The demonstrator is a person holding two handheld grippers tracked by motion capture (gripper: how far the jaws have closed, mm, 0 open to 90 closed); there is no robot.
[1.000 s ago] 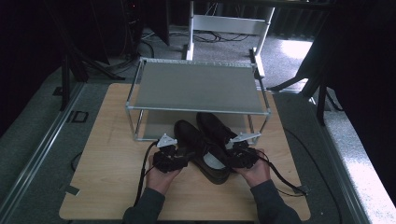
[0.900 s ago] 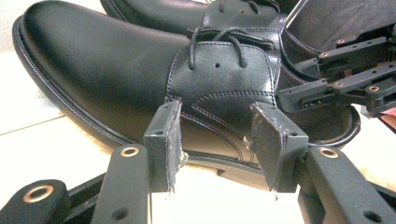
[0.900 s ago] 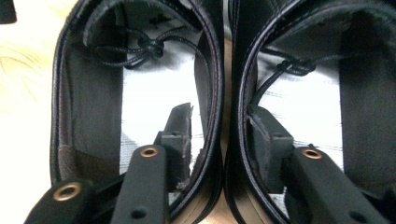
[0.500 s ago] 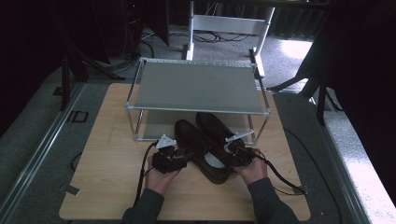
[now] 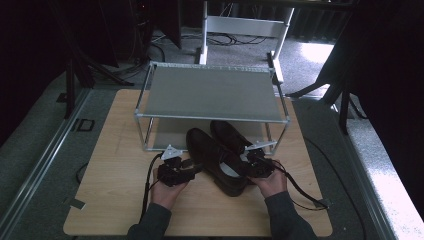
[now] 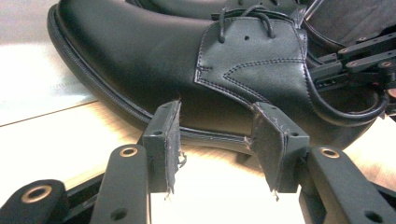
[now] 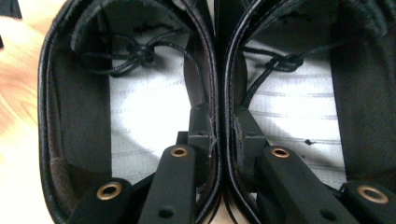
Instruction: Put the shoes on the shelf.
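On the wooden table (image 5: 115,200), just in front of the two-tier metal rack (image 5: 210,92), sit the two black shoes (image 5: 220,155) side by side, toes pointing under the rack's lower shelf. My right gripper (image 5: 255,164) has one jaw dropped inside each shoe (seen from the right gripper view) and is pressed together on the two inner collar walls (image 7: 219,93) where they touch, pinching the pair as one bundle. My left gripper (image 5: 187,167) stands spread, holding nothing; its pads (image 6: 168,135) sit just beside the outer flank of the left shoe (image 6: 187,70), near the sole edge, and I cannot tell whether they quite touch the leather.

My guess is that the pair is meant for the rack. The risk I see is in the pinch itself: only thin collar leather is held, at the heel end, so if I lift, the heavy toes would likely sag and swing, and one wall could slide out of the jaws, dropping a shoe. The toes could also catch on the rack's front rail (image 5: 210,118). My open left jaws offer no support unless they close on or brace the sole.
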